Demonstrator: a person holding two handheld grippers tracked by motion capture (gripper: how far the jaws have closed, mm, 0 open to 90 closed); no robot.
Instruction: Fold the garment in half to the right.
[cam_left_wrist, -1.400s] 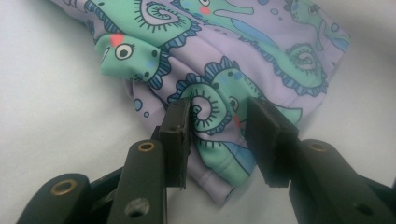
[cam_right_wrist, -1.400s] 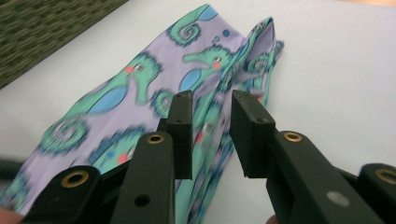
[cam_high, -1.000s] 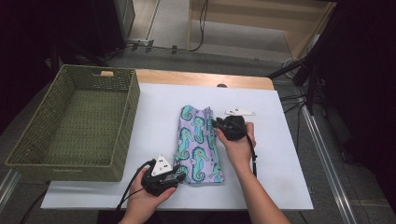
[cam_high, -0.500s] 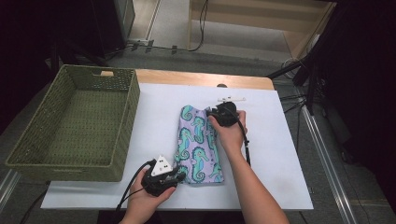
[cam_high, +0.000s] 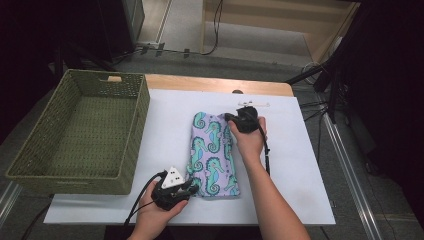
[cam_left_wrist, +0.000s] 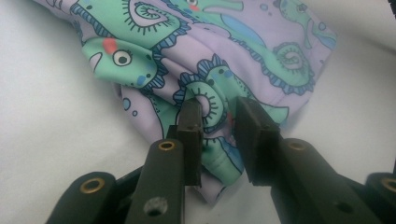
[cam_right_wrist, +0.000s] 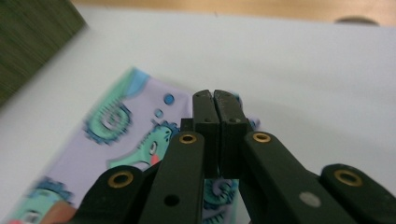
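Observation:
A lilac cloth (cam_high: 212, 150) printed with green seahorses lies folded on the white table top (cam_high: 165, 110). At its near left corner my left gripper (cam_high: 192, 186) has just been closing. In the left gripper view the jaws (cam_left_wrist: 217, 105) squeeze a bunched fold of the cloth (cam_left_wrist: 224, 46) between the pads. My right gripper (cam_high: 229, 118) rests at the cloth's far right corner, held from above by a hand. Its jaws (cam_right_wrist: 215, 95) have just come together and stand shut over the cloth's (cam_right_wrist: 130, 130) far edge. I see no cloth between the pads.
A deep green woven basket (cam_high: 135, 130) stands at the table's left, its wall close to the cloth's left side, and its corner (cam_right_wrist: 32, 46) appears in the right gripper view. A wooden strip (cam_high: 215, 82) runs along the table's far edge.
The right hand has slid along the cloth toward its far edge and turned its gripper to point left. The left hand has stayed at the near left corner.

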